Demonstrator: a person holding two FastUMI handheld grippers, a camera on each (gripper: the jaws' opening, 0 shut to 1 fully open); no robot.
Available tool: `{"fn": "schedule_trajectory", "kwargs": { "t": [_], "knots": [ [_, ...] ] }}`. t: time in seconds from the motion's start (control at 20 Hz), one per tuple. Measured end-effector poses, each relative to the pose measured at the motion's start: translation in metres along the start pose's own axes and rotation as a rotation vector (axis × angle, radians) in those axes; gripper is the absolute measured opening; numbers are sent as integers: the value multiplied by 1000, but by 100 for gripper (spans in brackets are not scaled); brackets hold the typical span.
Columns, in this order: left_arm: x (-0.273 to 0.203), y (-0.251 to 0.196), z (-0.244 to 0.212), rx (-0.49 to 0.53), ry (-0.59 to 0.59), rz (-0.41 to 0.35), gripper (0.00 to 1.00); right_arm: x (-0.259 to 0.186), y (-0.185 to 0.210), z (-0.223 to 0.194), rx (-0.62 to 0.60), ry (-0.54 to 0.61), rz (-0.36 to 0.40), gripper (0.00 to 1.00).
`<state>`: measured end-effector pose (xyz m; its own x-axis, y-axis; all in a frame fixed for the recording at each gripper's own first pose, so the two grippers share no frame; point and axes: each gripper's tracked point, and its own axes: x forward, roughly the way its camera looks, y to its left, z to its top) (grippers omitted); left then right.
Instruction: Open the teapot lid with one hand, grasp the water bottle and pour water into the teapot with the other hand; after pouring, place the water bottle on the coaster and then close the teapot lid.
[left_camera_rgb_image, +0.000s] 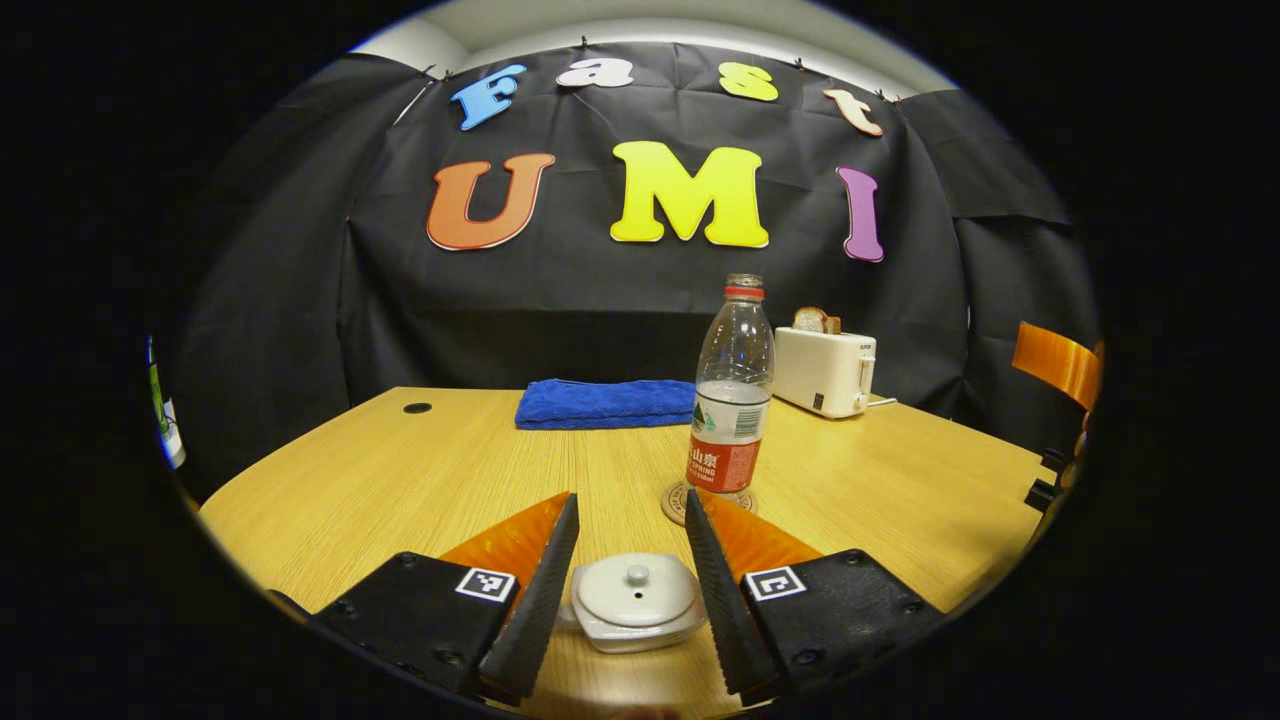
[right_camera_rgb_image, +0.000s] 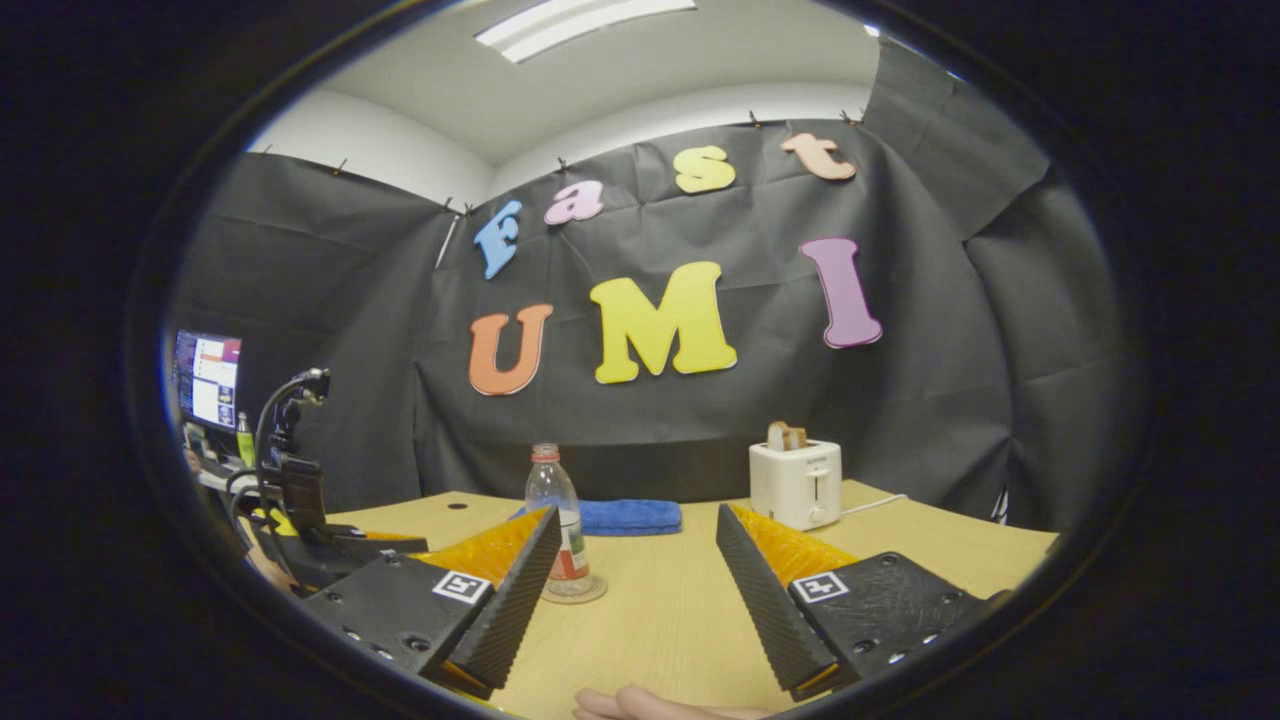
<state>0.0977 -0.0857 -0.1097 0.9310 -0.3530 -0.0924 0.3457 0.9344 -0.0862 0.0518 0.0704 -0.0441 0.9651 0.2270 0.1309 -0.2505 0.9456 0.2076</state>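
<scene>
Two fisheye views showed a wooden table (left_camera_rgb_image: 400, 480) in a booth w/ black cloth walls.

Left gripper view, left to right: a small dark hole (left_camera_rgb_image: 417, 408) sat in the tabletop far left. A folded blue towel (left_camera_rgb_image: 605, 403) lay at the back edge. The left gripper (left_camera_rgb_image: 632, 560) had its jaws released, spread wide on either side of a white teapot (left_camera_rgb_image: 638, 605), not touching it. The teapot lid (left_camera_rgb_image: 637, 588) was on, w/ a small knob on top; the pot's lower body was cut off by the view's edge, and its spout and handle could not be made out. Just beyond the right finger stood the water bottle (left_camera_rgb_image: 732, 390), upright on a round coaster (left_camera_rgb_image: 680, 500), cap off, approx. a third full. The coaster was partly hidden by the bottle and the finger. Behind it, a white toaster (left_camera_rgb_image: 825, 370) held a slice of bread. Far right, an orange chair back (left_camera_rgb_image: 1058, 362) was cut off.

Right gripper view, left to right: a lit monitor (right_camera_rgb_image: 207, 378) and the other gripper w/ cable (right_camera_rgb_image: 300, 500) sat far left, blurred and partly hidden. The right gripper (right_camera_rgb_image: 635, 560) hung over bare table, jaws released, gripping nothing. Its left finger hid part of the bottle (right_camera_rgb_image: 556, 505) and towel (right_camera_rgb_image: 630, 516). The toaster (right_camera_rgb_image: 796, 482) stood right of centre. Part of a hand (right_camera_rgb_image: 650, 704) showed at the bottom edge, mostly cut off.
</scene>
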Motion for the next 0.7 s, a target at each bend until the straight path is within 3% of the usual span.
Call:
{"fn": "schedule_trajectory", "kwargs": {
  "t": [0.2,0.4,0.7],
  "knots": [
    [-20,7,31,-58,-35,40,70,-1,-8,4,9,9,-19,94],
    [-58,16,76,-37,-102,96,86,-7,-30,16,-21,42,-115,93],
    [-107,16,113,-14,-146,149,98,-29,-45,37,-72,111,-201,94]
  ]
}}
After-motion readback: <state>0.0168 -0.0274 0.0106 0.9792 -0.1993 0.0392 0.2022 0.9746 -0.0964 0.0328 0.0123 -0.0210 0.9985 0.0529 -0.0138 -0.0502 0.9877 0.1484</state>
